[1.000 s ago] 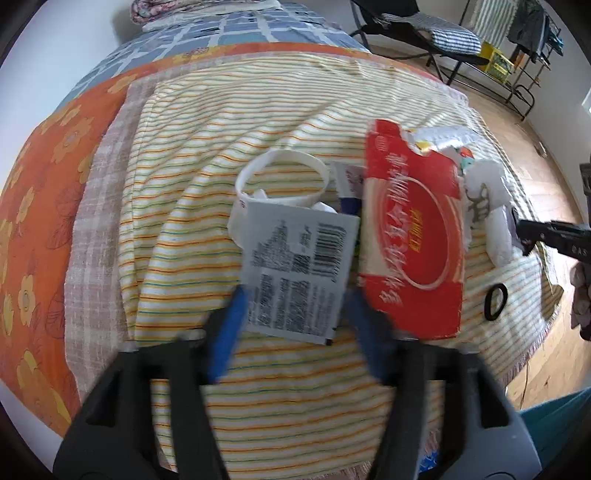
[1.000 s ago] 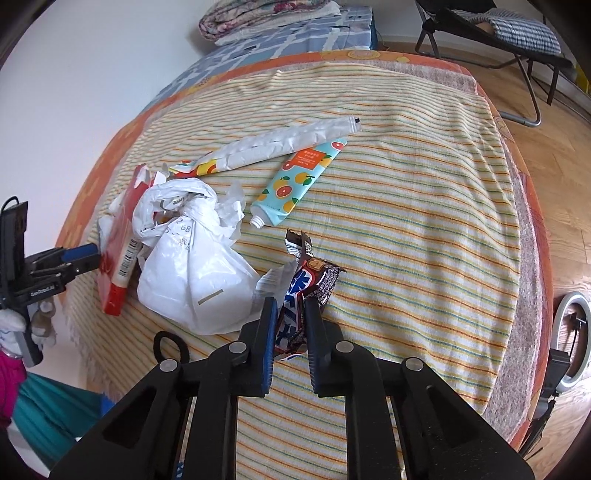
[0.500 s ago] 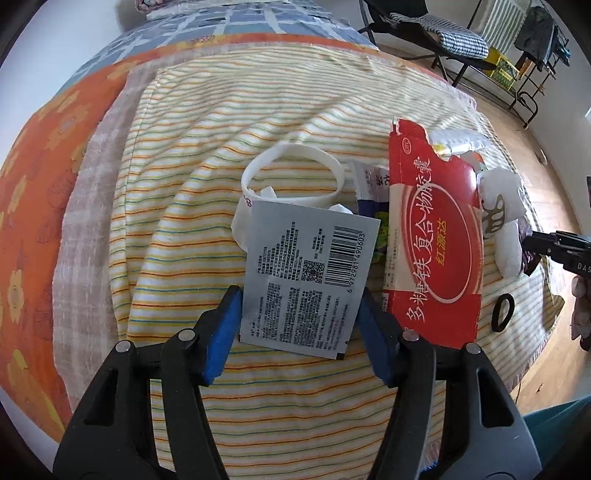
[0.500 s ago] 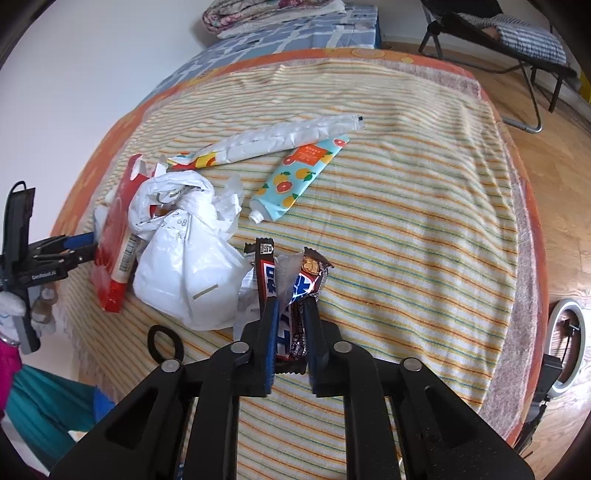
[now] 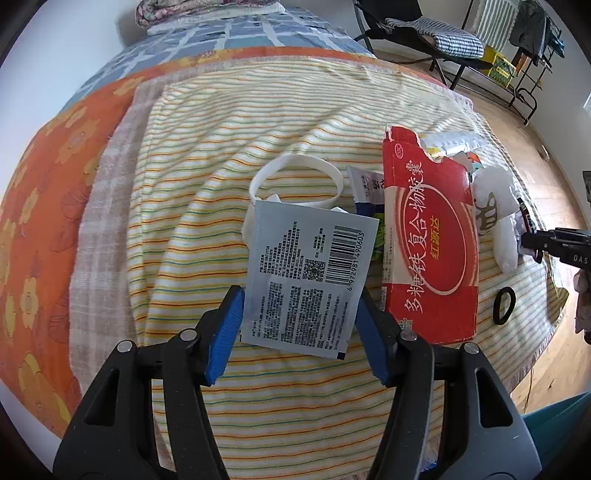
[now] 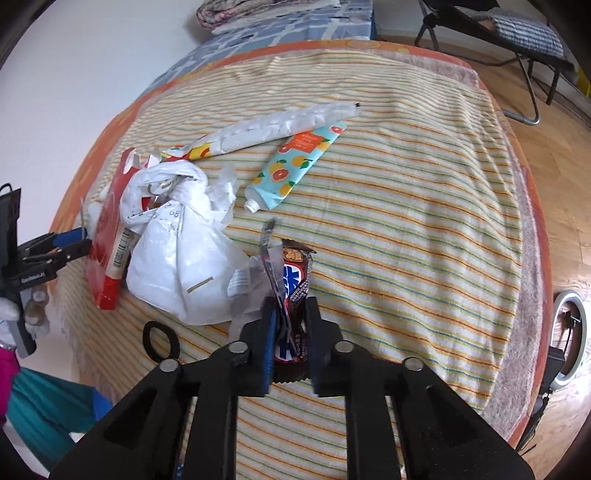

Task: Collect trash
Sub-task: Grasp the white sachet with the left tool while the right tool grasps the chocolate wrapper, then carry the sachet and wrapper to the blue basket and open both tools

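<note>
My left gripper [image 5: 298, 291] has its blue pads against both side edges of a grey sachet [image 5: 310, 273] with a barcode, just in front of a white ring [image 5: 295, 159]. A torn red box [image 5: 428, 251] lies to its right. In the right wrist view my right gripper [image 6: 290, 301] is closing on a dark chocolate wrapper [image 6: 295, 284] together with a thin wrapper strip, and the pads press on them. A knotted white plastic bag [image 6: 184, 266] lies just left of it. Each gripper also shows in the other view: the left gripper [image 6: 55, 247] and the right gripper [image 5: 532, 240].
Everything lies on a striped blanket [image 6: 406, 240] over a bed. A citrus-print tube [image 6: 295, 158] and a long white tube [image 6: 277, 125] lie farther back. A black hair tie [image 6: 147, 338] sits near the bed's edge. A folding chair [image 5: 436, 33] stands on the wooden floor beyond.
The left jaws have narrowed onto the sachet's edges. The right jaws loosened, then closed again, and the chocolate wrapper now stands straighter between them.
</note>
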Demonstrator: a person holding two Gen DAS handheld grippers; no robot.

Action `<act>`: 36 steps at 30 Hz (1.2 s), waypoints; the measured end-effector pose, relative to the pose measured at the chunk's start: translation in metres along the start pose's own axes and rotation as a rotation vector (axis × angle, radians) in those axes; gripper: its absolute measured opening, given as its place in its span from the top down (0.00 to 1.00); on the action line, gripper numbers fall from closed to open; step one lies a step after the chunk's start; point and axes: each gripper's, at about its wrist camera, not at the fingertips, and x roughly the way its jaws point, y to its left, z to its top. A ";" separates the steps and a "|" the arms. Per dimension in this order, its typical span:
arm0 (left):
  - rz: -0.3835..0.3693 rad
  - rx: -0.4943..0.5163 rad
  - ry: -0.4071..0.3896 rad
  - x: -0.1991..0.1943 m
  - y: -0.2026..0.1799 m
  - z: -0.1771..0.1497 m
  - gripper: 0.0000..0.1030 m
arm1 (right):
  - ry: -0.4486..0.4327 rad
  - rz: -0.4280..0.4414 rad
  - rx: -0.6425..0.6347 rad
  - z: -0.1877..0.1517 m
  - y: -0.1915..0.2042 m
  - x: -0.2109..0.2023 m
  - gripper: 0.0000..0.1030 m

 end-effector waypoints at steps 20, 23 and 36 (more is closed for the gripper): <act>-0.030 0.013 -0.060 -0.062 -0.011 -0.039 0.41 | -0.148 0.000 -0.036 -0.034 0.060 -0.068 0.90; -0.040 0.027 -0.059 -0.069 -0.019 -0.053 0.41 | -0.155 0.012 -0.059 -0.048 0.079 -0.074 0.90; -0.083 0.072 -0.061 -0.097 -0.053 -0.118 0.41 | -0.158 0.058 -0.116 -0.115 0.136 -0.087 0.90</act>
